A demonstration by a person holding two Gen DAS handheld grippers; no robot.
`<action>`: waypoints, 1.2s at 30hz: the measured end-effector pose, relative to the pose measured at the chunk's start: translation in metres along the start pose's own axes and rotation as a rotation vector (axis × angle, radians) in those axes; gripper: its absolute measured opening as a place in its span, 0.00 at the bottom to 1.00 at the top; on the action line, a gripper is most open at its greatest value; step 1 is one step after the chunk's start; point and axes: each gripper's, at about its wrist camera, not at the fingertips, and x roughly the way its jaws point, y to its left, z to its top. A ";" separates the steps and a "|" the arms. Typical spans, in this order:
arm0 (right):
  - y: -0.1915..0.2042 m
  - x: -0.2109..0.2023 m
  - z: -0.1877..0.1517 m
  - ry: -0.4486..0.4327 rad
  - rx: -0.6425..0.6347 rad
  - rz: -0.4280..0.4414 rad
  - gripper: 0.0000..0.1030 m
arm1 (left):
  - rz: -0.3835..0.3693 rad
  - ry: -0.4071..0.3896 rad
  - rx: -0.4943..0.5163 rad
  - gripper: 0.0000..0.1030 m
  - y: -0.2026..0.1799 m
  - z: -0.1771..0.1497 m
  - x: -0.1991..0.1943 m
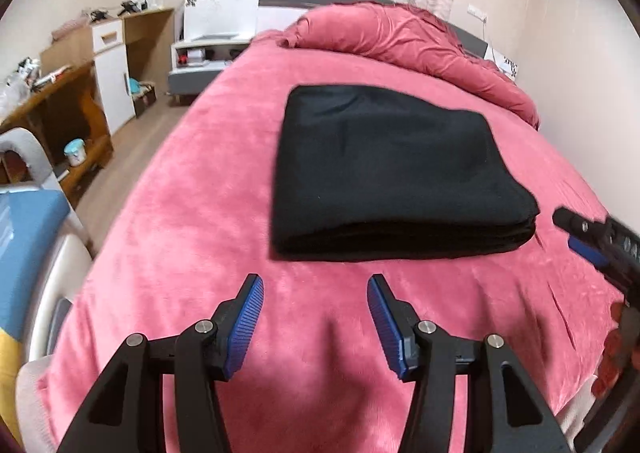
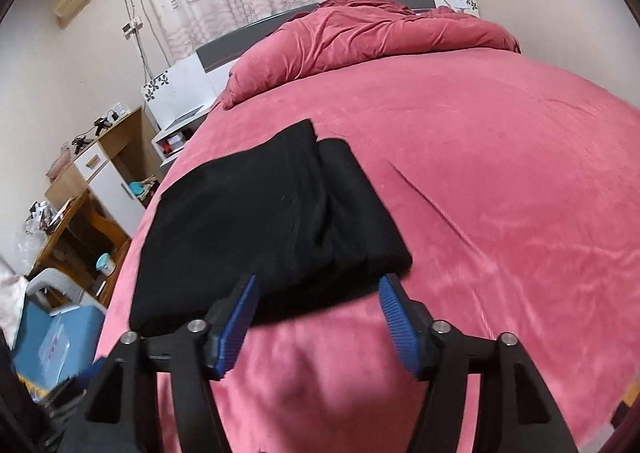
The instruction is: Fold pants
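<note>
The black pants (image 1: 396, 173) lie folded into a thick rectangular stack on the pink bed cover (image 1: 192, 213). My left gripper (image 1: 316, 293) is open and empty, hovering just in front of the stack's near edge. My right gripper (image 2: 318, 293) is open and empty, right at the near edge of the folded pants (image 2: 264, 229); its dark body with a blue pad also shows at the right edge of the left wrist view (image 1: 592, 237). Nothing is held.
A bunched pink duvet (image 1: 408, 41) lies at the head of the bed by the grey headboard. Wooden shelves and a white cabinet (image 1: 112, 73) stand along the left wall. A blue box (image 2: 56, 337) sits on the floor beside the bed.
</note>
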 end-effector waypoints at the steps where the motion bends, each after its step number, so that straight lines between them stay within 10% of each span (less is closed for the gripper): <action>1: 0.005 -0.007 -0.006 -0.004 -0.017 0.001 0.69 | 0.005 -0.008 0.004 0.54 -0.001 -0.001 -0.006; 8: 0.030 -0.043 -0.028 -0.075 -0.136 -0.018 0.99 | 0.041 -0.027 0.037 0.54 -0.007 -0.004 -0.042; 36: 0.031 -0.062 -0.050 -0.079 -0.221 -0.067 1.00 | 0.036 -0.076 0.056 0.54 -0.024 -0.018 -0.076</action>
